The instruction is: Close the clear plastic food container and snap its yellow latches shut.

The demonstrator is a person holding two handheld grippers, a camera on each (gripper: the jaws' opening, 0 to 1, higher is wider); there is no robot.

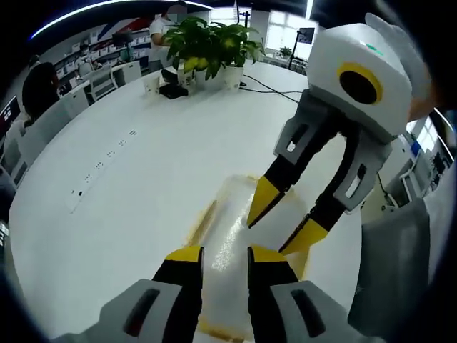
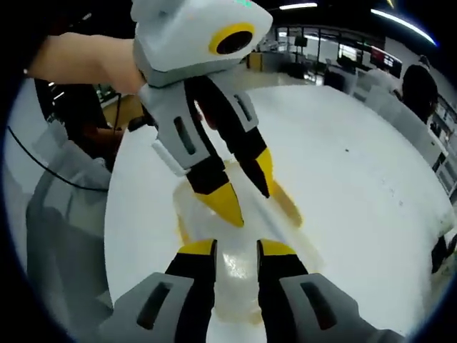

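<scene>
Left gripper (image 1: 225, 252): grey plastic body, black jaws capped in yellow, standing a narrow gap apart over the near end of the container lid; nothing is held between them, and whether the tips press on the lid I cannot tell. Seen from the right gripper view (image 2: 246, 204) it comes down from the top, white housing above, jaws slightly parted, tips at or just above the lid.

Right gripper (image 2: 235, 248): same build, jaws a narrow gap apart with the lid showing through the gap, gripping nothing. In the left gripper view (image 1: 280, 226) it reaches in from the right, both yellow tips angled down onto the far part of the lid, a small gap between them.

Clear plastic food container (image 1: 235, 243): rectangular with rounded corners, frosted and glossy, catching the ceiling light; the lid lies over the box. It sits on the table directly under both grippers; in the right gripper view (image 2: 235, 275) it runs lengthwise away from the camera.

Yellow latches (image 1: 201, 221): long amber-yellow flaps along the container's sides; the one on the left edge looks splayed outward, not snapped down. Another runs along the right side in the right gripper view (image 2: 285, 204).

White oval table (image 1: 128, 186): smooth, matt, broad.

Green leafy plant in a white pot (image 1: 211, 50): at the far end of the table, well apart from the container.
</scene>
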